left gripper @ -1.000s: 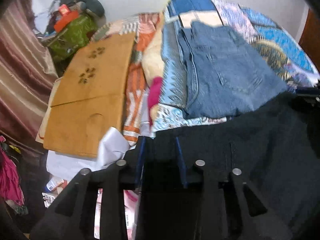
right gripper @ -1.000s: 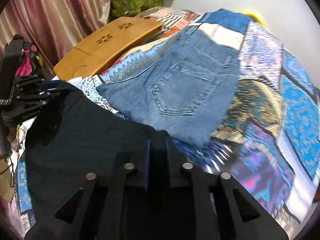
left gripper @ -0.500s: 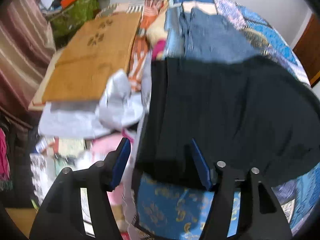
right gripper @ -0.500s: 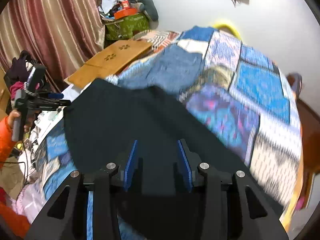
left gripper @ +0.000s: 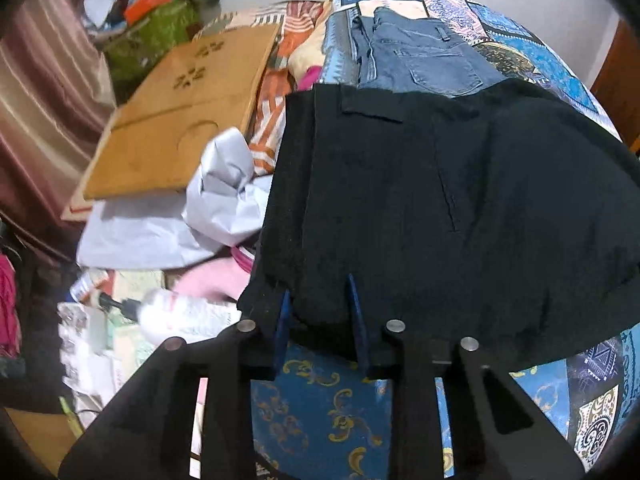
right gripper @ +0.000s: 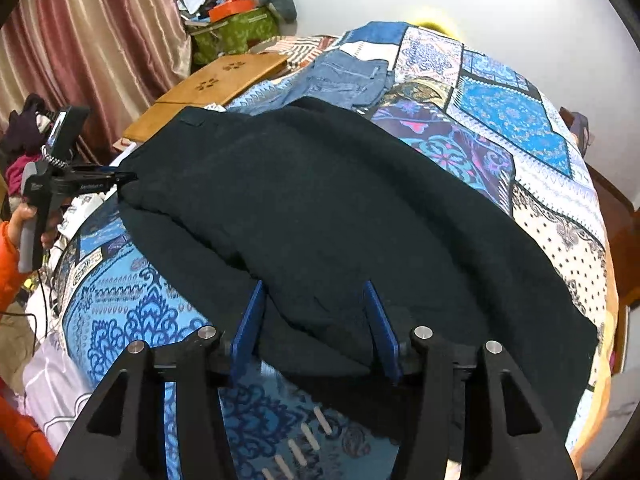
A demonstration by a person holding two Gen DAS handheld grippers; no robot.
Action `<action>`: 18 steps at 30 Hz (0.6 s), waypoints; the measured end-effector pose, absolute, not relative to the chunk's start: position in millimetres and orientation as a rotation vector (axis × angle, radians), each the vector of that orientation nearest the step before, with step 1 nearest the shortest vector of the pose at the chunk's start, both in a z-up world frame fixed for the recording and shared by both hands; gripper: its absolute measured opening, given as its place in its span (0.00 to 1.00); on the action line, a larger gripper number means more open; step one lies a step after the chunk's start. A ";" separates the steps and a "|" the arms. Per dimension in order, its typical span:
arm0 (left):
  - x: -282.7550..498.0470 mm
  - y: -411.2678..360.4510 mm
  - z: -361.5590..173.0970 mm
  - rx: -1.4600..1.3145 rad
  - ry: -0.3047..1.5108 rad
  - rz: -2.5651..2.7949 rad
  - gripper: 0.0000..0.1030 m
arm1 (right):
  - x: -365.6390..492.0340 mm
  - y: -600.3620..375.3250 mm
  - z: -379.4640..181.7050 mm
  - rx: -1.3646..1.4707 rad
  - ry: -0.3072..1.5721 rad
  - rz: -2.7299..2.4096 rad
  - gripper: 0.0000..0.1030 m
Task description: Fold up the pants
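Black pants [left gripper: 440,208] lie spread across the patterned bed quilt [left gripper: 320,412], also in the right wrist view [right gripper: 340,216]. My left gripper [left gripper: 318,312] sits at the pants' near left edge with its blue pads close on either side of a bunched fold of the cloth. It also shows at the far left of the right wrist view [right gripper: 120,178], at the pants' corner. My right gripper [right gripper: 316,320] is open, its blue pads wide apart with the pants' near edge lying between them.
Folded blue jeans [left gripper: 420,60] lie on the quilt behind the black pants. A wooden lap table [left gripper: 180,120] and crumpled white paper [left gripper: 216,200] lie left of the bed. Clutter and a curtain [right gripper: 80,40] stand at the left. The bed's right edge [right gripper: 600,280] drops off.
The black pants were dragged toward me and laid flat, uncovering the jeans. Both grippers pulled back to the near edge; the right one opened, and the left opened then narrowed on a fold.
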State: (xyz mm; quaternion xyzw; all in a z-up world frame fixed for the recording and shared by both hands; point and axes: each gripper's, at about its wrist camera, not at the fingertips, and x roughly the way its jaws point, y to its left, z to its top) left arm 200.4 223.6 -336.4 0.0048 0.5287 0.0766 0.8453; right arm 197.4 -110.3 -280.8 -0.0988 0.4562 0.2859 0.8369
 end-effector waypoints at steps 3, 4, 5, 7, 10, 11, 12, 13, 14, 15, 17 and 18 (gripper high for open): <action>200.2 224.8 -324.5 0.026 1.091 0.163 0.23 | 197.8 -104.9 -282.0 -0.216 0.944 0.625 0.13; 200.4 225.2 -319.6 0.030 1.083 0.166 0.23 | 199.5 -103.4 -281.1 -0.211 0.941 0.629 0.11; 200.3 225.3 -312.3 0.042 1.069 0.168 0.22 | 199.8 -102.8 -278.0 -0.201 0.932 0.631 0.09; 200.6 226.4 -302.1 0.055 1.049 0.169 0.22 | 196.8 -102.0 -270.9 -0.198 0.909 0.638 0.07; 201.2 231.6 -288.5 0.062 1.030 0.171 0.22 | 193.3 -107.4 -258.3 -0.162 0.898 0.680 0.06; 201.2 233.4 -286.4 0.062 1.026 0.172 0.22 | 189.8 -108.2 -253.8 -0.152 0.899 0.699 0.06; 201.1 235.2 -286.2 0.059 1.028 0.174 0.22 | 186.0 -107.8 -250.9 -0.151 0.899 0.714 0.06; 200.8 237.4 -287.7 0.051 1.036 0.175 0.22 | 180.5 -105.5 -249.0 -0.161 0.900 0.725 0.06; 200.4 238.1 -290.2 0.045 1.042 0.175 0.22 | 176.0 -103.2 -249.2 -0.175 0.902 0.728 0.06; 200.0 239.1 -296.4 0.044 1.055 0.177 0.22 | 173.1 -101.7 -251.1 -0.183 0.908 0.732 0.06; 199.1 241.1 -309.8 0.038 1.083 0.187 0.23 | 170.8 -99.4 -260.7 -0.170 0.941 0.740 0.06; 197.6 242.1 -320.6 0.020 1.108 0.188 0.23 | 170.7 -98.6 -266.9 -0.158 0.959 0.739 0.06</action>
